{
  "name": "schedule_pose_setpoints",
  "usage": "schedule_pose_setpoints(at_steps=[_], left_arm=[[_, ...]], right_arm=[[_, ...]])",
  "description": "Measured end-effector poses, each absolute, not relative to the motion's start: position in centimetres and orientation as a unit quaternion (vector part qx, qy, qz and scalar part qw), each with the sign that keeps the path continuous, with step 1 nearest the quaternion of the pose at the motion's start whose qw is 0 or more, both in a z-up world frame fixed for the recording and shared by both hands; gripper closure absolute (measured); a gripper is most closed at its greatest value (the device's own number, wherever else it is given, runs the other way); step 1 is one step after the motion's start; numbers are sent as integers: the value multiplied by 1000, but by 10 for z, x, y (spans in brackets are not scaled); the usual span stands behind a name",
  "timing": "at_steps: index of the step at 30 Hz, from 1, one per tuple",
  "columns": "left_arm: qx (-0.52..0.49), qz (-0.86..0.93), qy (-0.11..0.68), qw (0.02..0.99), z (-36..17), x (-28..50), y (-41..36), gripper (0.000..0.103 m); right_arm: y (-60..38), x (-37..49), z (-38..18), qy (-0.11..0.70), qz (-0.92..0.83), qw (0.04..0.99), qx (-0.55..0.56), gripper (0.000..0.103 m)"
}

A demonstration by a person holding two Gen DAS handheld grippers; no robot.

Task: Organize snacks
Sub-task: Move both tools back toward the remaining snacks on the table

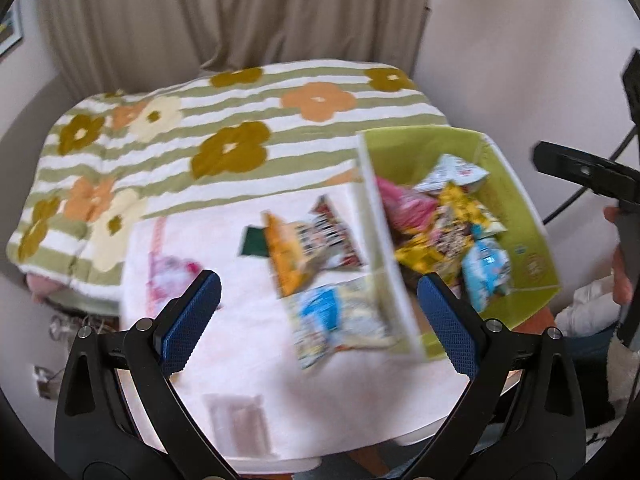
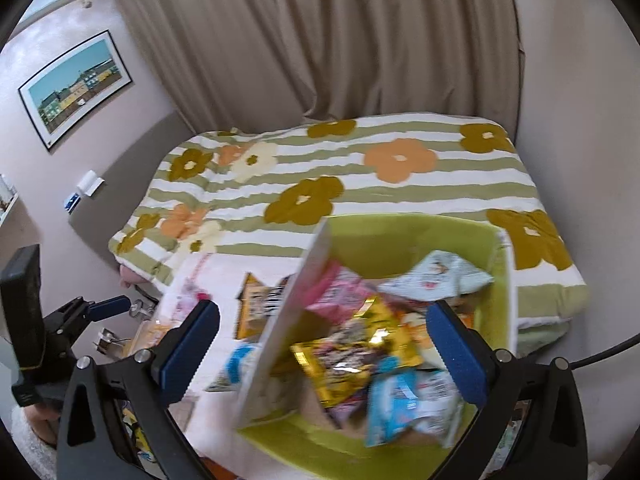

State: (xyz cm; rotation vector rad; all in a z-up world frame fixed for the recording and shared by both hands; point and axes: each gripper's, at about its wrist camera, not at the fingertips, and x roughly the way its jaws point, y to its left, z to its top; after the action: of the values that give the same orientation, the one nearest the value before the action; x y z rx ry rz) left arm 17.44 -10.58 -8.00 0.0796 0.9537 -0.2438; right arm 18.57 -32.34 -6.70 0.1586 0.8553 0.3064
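From the left wrist camera, the left gripper (image 1: 318, 308) is hovering with its blue-padded jaws spread wide and nothing between them; below it a pale pink cloth (image 1: 240, 360) is covering the table; an orange-and-black foil snack packet (image 1: 310, 246) is lying flat on that cloth, and a white-and-blue snack bag (image 1: 340, 316) is lying just in front of it, its right edge touching the white outer wall of a lime-green cardboard box (image 1: 528, 240); the box is sitting at the right of the cloth, holding a heap of packets, among them a pink pouch (image 1: 404, 204), a yellow foil packet (image 1: 424, 256) and a light blue bag (image 1: 486, 270); all printing is too blurred to read; a small dark green square (image 1: 253, 242) is lying just left of the orange packet; a quilt with green and white stripes and large flowers (image 1: 240, 128) is lying beyond.

From the right wrist camera, the right gripper (image 2: 324, 348) is hanging over the green box (image 2: 400, 240) with jaws wide apart, holding nothing; the yellow foil packet (image 2: 348, 364), pink pouch (image 2: 340, 292), light blue bag (image 2: 408, 404) and a pale white-and-mint bag (image 2: 436, 278) are piled inside; the orange packet (image 2: 256, 308) is lying outside the box's left wall; no label is legible; the left gripper (image 2: 116, 303) is showing at the far left; a framed print of coloured houses (image 2: 76, 84) is hanging on the wall.
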Motion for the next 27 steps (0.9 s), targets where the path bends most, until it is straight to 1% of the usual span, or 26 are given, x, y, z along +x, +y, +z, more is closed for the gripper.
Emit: schedule_pose_setpoints(at_steps=[4,9,15,18,22,27], left_arm=[[23,-91,462,882,-84,165,-49,5],[20,-74,469,880,-95,151,14,5],[19,-72,491,868,-126,141,77,5],[18,-78,500,862,-147,140,97,5],[17,-88,516,852,-177,146,112,5],[31,-93,522,847,-214,156,110,6]], right_arm=[[-278,173,-72,417,155,894,58,0],[-215,159,-93,433,160,886,50,0],[-142,143,-131,453,142,879,29,0],[-115,135,-164,475,122,871,24,0],[-87,120,-217,514,107,849,53,0],[-61,100,-256,535,90,837,73,0]])
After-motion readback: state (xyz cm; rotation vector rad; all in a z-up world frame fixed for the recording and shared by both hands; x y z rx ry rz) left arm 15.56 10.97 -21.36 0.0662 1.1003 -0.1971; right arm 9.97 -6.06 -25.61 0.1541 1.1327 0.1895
